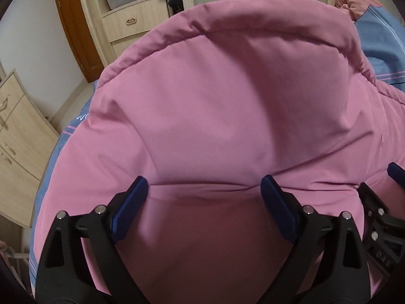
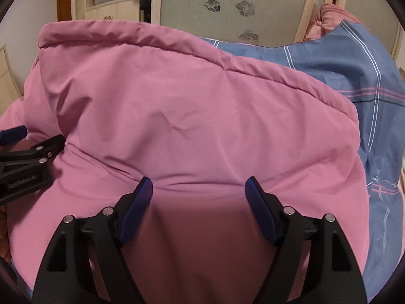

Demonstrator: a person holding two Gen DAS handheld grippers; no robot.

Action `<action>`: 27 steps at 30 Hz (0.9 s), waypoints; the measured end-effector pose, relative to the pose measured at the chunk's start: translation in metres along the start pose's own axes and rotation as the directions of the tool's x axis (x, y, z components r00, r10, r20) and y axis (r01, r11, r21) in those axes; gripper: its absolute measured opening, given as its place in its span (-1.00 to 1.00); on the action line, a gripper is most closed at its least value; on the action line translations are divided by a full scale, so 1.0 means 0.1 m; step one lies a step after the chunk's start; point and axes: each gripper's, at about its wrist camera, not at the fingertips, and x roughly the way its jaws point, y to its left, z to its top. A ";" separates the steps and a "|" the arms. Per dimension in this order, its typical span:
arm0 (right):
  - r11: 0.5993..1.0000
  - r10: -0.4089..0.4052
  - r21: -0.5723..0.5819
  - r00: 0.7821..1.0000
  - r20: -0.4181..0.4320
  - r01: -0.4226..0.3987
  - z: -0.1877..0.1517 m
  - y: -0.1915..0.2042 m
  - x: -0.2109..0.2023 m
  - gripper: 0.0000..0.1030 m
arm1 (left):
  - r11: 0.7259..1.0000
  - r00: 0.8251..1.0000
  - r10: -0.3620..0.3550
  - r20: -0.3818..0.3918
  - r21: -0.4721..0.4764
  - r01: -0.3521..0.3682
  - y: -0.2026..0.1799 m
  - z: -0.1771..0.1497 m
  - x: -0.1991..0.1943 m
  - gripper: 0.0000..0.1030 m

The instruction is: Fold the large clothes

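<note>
One pink padded garment (image 1: 215, 116) lies spread over a bed covered by one blue sheet (image 2: 354, 76) with white and pink stripes. Two grippers work side by side at its near edge. The left gripper (image 1: 204, 186) has its jaws wide, both blue fingertips (image 1: 138, 187) pressing into the fabric with a shallow crease between them. The right gripper (image 2: 198, 186) is likewise spread wide, tips resting on the cloth. One wardrobe (image 1: 131, 20) with drawers stands behind the bed.
</note>
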 end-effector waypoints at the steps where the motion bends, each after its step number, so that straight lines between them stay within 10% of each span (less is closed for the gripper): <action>1: 0.999 0.030 0.018 0.999 0.011 -0.030 0.00 -0.06 -0.08 0.48 | 0.999 1.000 -0.027 0.014 -0.019 0.027 0.02 0.00 -0.09 0.63; 4: 0.988 0.085 0.114 0.985 0.149 -0.102 0.06 -0.27 -0.45 0.46 | 0.990 0.978 -0.139 0.153 0.030 0.136 0.00 0.06 -0.57 0.28; 6: 0.986 0.016 0.159 0.978 0.207 -0.049 0.13 -0.42 -0.57 0.46 | 0.991 0.965 -0.076 0.252 0.122 0.046 -0.15 0.18 -0.76 0.36; 19: 0.950 -0.109 0.300 0.992 0.060 0.086 -0.06 -0.81 0.32 0.67 | 0.999 0.999 -0.052 0.006 -0.010 0.052 -0.22 0.60 0.37 0.80; 27: 0.943 -0.090 0.329 0.988 0.130 0.042 -0.21 -0.81 -0.25 0.70 | 0.992 0.970 -0.125 0.208 0.043 0.119 -0.12 0.12 -0.71 0.63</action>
